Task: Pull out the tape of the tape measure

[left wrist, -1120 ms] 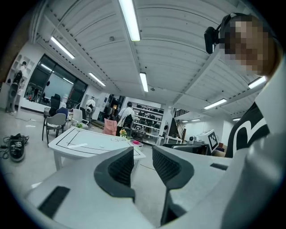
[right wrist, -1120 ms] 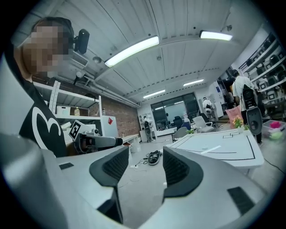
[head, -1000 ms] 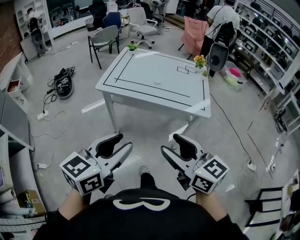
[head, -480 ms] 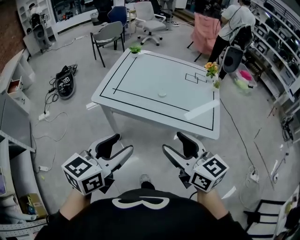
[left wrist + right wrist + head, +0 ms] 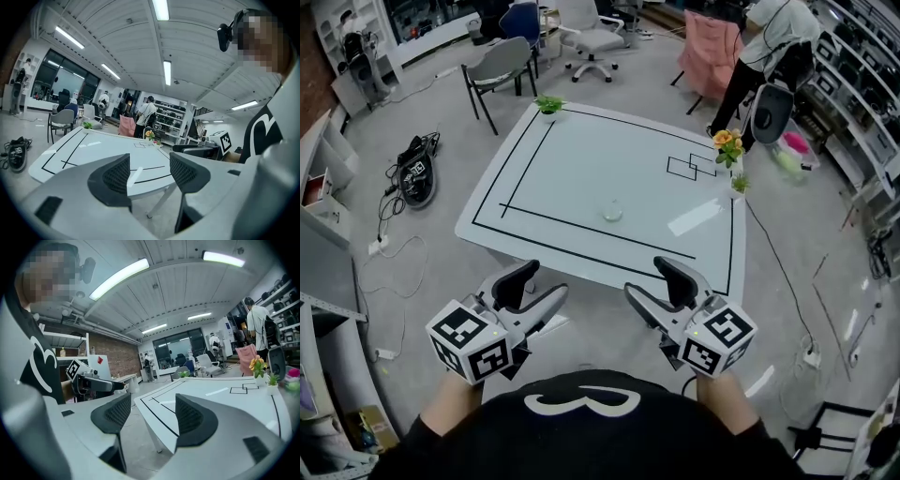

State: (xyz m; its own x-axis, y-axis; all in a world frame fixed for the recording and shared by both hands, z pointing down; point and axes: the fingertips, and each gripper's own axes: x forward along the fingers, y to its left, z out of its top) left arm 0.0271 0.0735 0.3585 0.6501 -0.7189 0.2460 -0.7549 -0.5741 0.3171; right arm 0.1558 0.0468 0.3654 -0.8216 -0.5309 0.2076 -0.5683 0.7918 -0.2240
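Observation:
A small round pale object (image 5: 612, 212), probably the tape measure, lies near the middle of the white table (image 5: 572, 150), which is marked with a black-lined rectangle. Both grippers are held side by side short of the table's near edge, far from that object. My left gripper (image 5: 542, 281) is open, its jaws have just been opening, and nothing is between them (image 5: 149, 171). My right gripper (image 5: 645, 279) is also open after opening, with nothing between its pads (image 5: 147, 416). In the two gripper views the table (image 5: 89, 150) (image 5: 220, 397) lies ahead beyond the jaws.
A pot of orange flowers (image 5: 728, 142) stands at the table's right edge and a small green plant (image 5: 548, 103) at its far left corner. A grey chair (image 5: 502, 67) and a person (image 5: 769, 37) are beyond the table. A black bag and cables (image 5: 412, 173) lie on the floor at left.
The table has come much closer and lower in the head view as the person walked toward it with both grippers. Both pairs of jaws stand a little wider.

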